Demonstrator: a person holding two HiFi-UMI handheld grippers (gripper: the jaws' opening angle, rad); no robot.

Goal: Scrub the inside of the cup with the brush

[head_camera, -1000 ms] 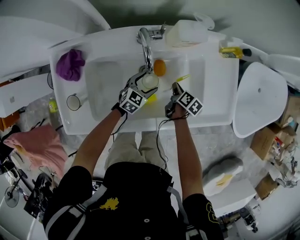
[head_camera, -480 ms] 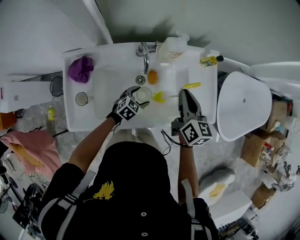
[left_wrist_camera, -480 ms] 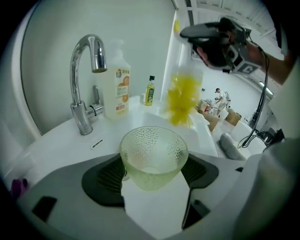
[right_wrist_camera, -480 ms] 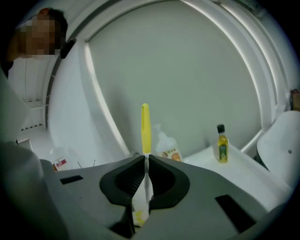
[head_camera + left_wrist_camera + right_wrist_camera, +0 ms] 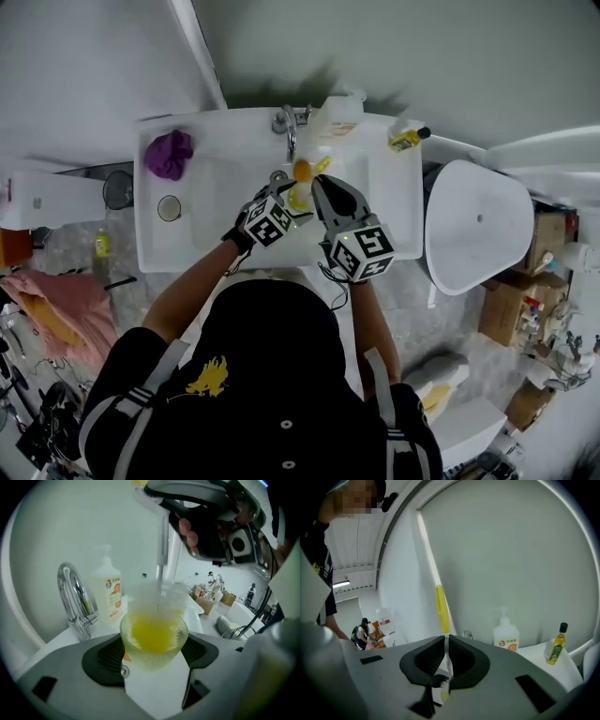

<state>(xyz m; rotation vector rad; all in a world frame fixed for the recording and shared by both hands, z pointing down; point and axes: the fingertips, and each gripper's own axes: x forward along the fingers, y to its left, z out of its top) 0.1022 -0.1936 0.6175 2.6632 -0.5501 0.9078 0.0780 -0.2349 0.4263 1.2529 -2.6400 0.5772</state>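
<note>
Currently, left tongs [image 5: 153, 657]: clenched on the cup [image 5: 153, 639], one pad on each side.
Right tongs [image 5: 445, 660]: clenched on the brush [image 5: 442, 607] shaft.
Cup: held over the sink [image 5: 187, 206], near the faucet [image 5: 75, 597].
Brush: yellow head inside the cup, shaft rising out of its mouth.
Soap bottle [image 5: 110, 595]: beside the faucet, on the sink rim.
</note>
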